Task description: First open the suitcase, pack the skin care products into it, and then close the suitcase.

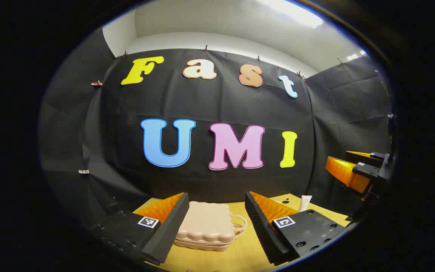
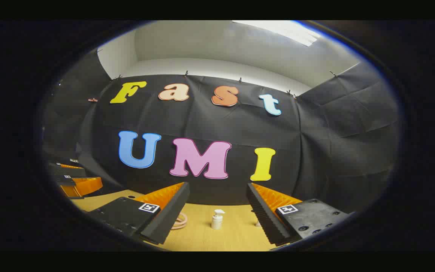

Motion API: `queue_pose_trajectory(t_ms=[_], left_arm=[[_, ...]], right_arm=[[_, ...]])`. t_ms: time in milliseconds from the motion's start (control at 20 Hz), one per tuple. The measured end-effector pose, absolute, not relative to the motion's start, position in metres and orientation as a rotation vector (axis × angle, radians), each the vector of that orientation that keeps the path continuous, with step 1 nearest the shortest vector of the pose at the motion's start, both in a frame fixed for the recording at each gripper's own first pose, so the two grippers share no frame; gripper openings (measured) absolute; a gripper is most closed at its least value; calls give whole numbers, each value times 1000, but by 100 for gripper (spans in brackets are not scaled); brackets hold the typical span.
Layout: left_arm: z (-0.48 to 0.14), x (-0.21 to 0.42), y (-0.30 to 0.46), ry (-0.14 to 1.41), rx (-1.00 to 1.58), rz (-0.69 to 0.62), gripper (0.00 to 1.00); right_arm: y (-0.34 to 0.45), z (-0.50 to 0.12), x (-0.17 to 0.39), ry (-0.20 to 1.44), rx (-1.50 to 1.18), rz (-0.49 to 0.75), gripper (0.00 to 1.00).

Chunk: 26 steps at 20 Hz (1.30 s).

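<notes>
Seeing the closed suitcase (image 1: 207, 226) dead ahead between my wide-open left gripper (image 1: 213, 223), handle (image 1: 239, 223) toward the equally wide right gripper (image 2: 217, 215), so left is nearer.

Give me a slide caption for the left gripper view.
Open left gripper frames a closed pale pink scalloped suitcase on the wooden table.

Legible text: none; square coded marker tags (image 1: 148, 221) on the gripper fingers carry patterns, not readable characters
</notes>
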<state>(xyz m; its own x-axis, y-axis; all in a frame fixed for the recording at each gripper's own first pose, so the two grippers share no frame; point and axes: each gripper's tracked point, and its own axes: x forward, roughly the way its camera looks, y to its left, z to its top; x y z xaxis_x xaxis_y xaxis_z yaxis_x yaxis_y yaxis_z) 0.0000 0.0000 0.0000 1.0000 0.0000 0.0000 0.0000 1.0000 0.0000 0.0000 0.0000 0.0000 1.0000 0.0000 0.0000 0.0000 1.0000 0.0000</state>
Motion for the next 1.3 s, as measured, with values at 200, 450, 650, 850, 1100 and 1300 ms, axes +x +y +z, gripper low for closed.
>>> queue_pose_trajectory(t_ms=[200, 450, 650, 850, 1100, 1300], left_arm=[[0, 2, -3, 3, 15, -13, 94], [-6, 0, -6, 10, 15, -15, 94], [-3, -5, -9, 7, 11, -28, 94], [-10, 2, -8, 26, 8, -31, 94], [-33, 34, -28, 78, 10, -62, 94], [-60, 84, -57, 134, -9, -85, 94]], right_arm=[[-2, 2, 1, -6, -18, -4, 96], [-2, -4, -3, 9, -6, -11, 94], [-6, -5, -6, 10, -15, -19, 96], [-7, -12, -5, 23, -14, -24, 95], [-15, -22, 8, 46, -23, -21, 96], [-30, -33, 41, 56, -59, -4, 96]])
